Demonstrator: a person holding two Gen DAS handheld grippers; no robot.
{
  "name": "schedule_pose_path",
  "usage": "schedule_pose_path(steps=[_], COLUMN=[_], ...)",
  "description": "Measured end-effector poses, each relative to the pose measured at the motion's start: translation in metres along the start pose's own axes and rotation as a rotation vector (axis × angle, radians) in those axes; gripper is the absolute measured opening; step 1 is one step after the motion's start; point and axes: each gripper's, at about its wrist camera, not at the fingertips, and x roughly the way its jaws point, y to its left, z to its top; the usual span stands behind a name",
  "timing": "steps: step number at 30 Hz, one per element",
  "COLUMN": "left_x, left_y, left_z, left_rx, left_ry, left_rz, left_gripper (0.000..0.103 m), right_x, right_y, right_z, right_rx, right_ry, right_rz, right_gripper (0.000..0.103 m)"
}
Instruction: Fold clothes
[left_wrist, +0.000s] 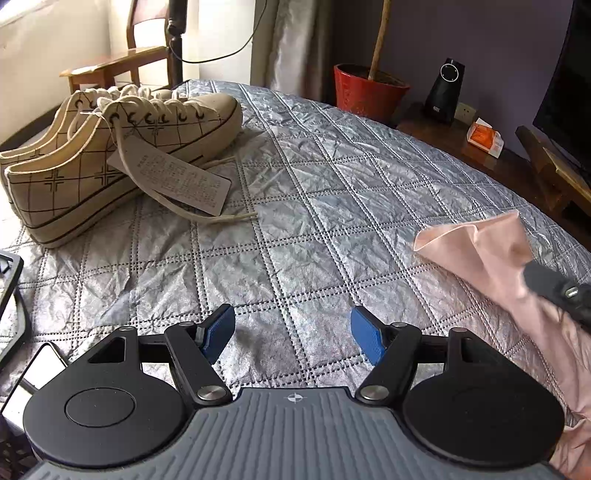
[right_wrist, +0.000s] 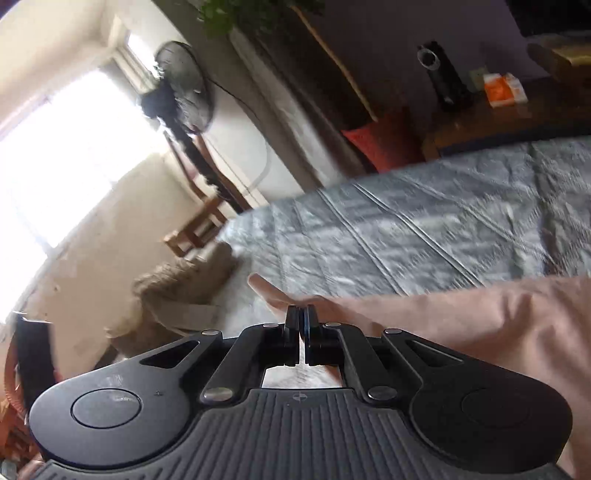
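Observation:
A pale pink garment (left_wrist: 495, 266) lies on the silver quilted bedspread (left_wrist: 295, 206) at the right, one corner lifted off the bed. My left gripper (left_wrist: 293, 334) hovers open over bare quilt, its blue pads (left_wrist: 365, 338) wide apart and holding nothing, left of the garment. In the left wrist view the tip of my right gripper (left_wrist: 554, 291) pinches the pink cloth. The right wrist view is tilted and blurred: my right gripper (right_wrist: 301, 319) is shut on an edge of the pink garment (right_wrist: 480, 325), which stretches away to the right.
A pair of beige grid-patterned sneakers (left_wrist: 110, 155) with a paper tag (left_wrist: 173, 177) sits at the bed's far left. Beyond the bed are a red plant pot (left_wrist: 365, 88), a black speaker (left_wrist: 445, 88), a dark wooden cabinet (left_wrist: 480, 147) and a wooden chair (left_wrist: 122, 62). A fan (right_wrist: 184, 88) stands by the window.

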Motion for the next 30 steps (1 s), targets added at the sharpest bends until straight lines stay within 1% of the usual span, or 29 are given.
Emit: schedule_pose_path(steps=[2, 4, 6, 8, 9, 10, 11, 12, 13, 14, 15, 18, 20, 22, 23, 25, 27, 29, 30], left_x=[-0.001, -0.002, -0.004, -0.005, -0.004, -0.004, -0.003, -0.003, -0.003, -0.002, -0.002, -0.002, -0.002, -0.002, -0.002, -0.002, -0.001, -0.001, -0.001], left_y=[0.003, 0.006, 0.007, 0.007, 0.006, 0.007, 0.007, 0.008, 0.009, 0.010, 0.011, 0.013, 0.013, 0.013, 0.012, 0.012, 0.012, 0.012, 0.013], left_z=[0.001, 0.002, 0.003, 0.003, 0.003, 0.003, 0.003, 0.003, 0.003, 0.003, 0.003, 0.003, 0.003, 0.003, 0.003, 0.002, 0.002, 0.002, 0.002], left_rx=[-0.012, -0.029, -0.036, -0.032, -0.031, -0.031, -0.031, -0.034, -0.039, -0.044, -0.047, -0.056, -0.060, -0.059, -0.057, -0.055, -0.055, -0.058, -0.058], left_ry=[-0.008, -0.020, -0.031, -0.033, -0.031, -0.029, -0.026, -0.025, -0.025, -0.025, -0.024, -0.018, -0.020, -0.021, -0.020, -0.018, -0.018, -0.021, -0.020], left_rz=[0.009, 0.019, 0.026, 0.028, 0.028, 0.029, 0.029, 0.031, 0.034, 0.036, 0.038, 0.042, 0.041, 0.042, 0.042, 0.041, 0.042, 0.045, 0.047], left_gripper=[0.075, 0.075, 0.075, 0.075, 0.075, 0.075, 0.075, 0.075, 0.075, 0.075, 0.075, 0.075, 0.075, 0.077, 0.077, 0.077, 0.077, 0.077, 0.077], right_x=[-0.004, -0.004, 0.002, 0.012, 0.014, 0.009, 0.003, -0.003, -0.009, -0.015, -0.019, -0.016, -0.008, 0.006, 0.015, 0.034, 0.050, 0.065, 0.071], right_y=[0.014, 0.024, 0.028, 0.030, 0.030, 0.030, 0.030, 0.030, 0.030, 0.028, 0.026, 0.024, 0.021, 0.025, 0.028, 0.036, 0.040, 0.045, 0.047], right_z=[-0.002, -0.010, -0.023, -0.035, -0.038, -0.037, -0.034, -0.032, -0.030, -0.025, -0.020, -0.009, -0.005, -0.006, -0.009, -0.018, -0.022, -0.022, -0.022], right_rx=[-0.038, -0.083, -0.116, -0.148, -0.140, -0.136, -0.132, -0.129, -0.125, -0.126, -0.143, -0.259, -0.288, -0.325, -0.361, -0.442, -0.478, -0.529, -0.560], right_ry=[0.019, 0.068, 0.142, 0.225, 0.250, 0.222, 0.186, 0.150, 0.115, 0.086, 0.079, 0.120, 0.171, 0.254, 0.304, 0.365, 0.368, 0.358, 0.353], right_rz=[0.028, 0.030, 0.024, 0.009, 0.014, 0.014, 0.014, 0.013, 0.012, -0.022, -0.072, -0.236, -0.233, -0.199, -0.193, -0.200, -0.194, -0.218, -0.235], right_gripper=[0.004, 0.004, 0.006, 0.011, 0.022, 0.038, 0.046, 0.059, 0.066, 0.066, 0.066, 0.066, 0.065, 0.065, 0.065, 0.065, 0.072, 0.075, 0.079])
